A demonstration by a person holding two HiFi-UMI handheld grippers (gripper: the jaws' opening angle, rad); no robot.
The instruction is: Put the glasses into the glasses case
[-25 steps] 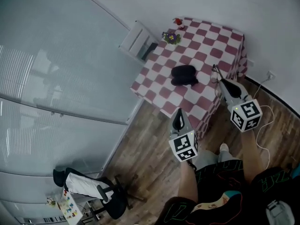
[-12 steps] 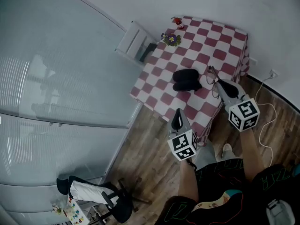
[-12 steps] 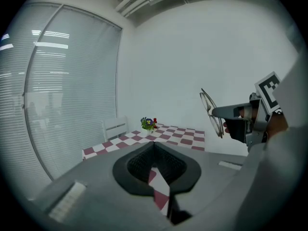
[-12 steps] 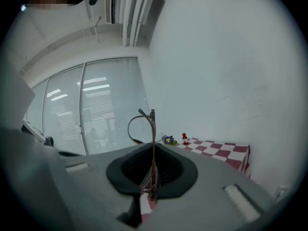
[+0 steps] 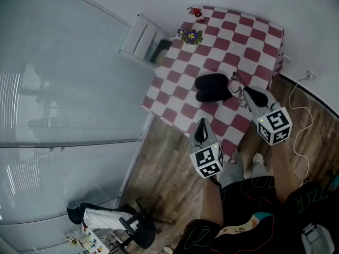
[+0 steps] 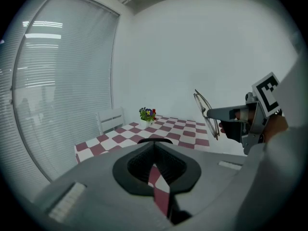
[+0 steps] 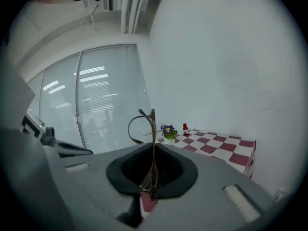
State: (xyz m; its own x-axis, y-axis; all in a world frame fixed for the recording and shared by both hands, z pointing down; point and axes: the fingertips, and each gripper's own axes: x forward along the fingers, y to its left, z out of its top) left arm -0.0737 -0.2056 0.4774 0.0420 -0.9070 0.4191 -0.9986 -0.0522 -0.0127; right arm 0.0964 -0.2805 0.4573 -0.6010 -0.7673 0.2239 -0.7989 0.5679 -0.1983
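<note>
A black glasses case [image 5: 212,88] lies open on the red-and-white checkered table [image 5: 249,41], near its front edge. My right gripper [image 5: 244,92] is shut on thin-framed glasses [image 5: 237,84], which hang just right of the case. In the right gripper view the glasses [image 7: 151,143] stand upright, pinched between the jaws of my right gripper [image 7: 152,189]. My left gripper [image 5: 201,128] hovers off the table's front edge, shut with nothing in it. In the left gripper view its jaws [image 6: 155,148] leave only a slit, and the glasses [image 6: 206,110] show at the right.
A small flower pot [image 5: 189,36] and a red bottle [image 5: 198,14] stand at the table's far corner. A white chair [image 5: 142,39] is at the table's left side. A white cable [image 5: 303,107] runs over the wooden floor. A glass wall fills the left.
My right gripper has carried the glasses left, closer to the case. The view has moved toward the table. My left gripper stays shut near the front edge.
</note>
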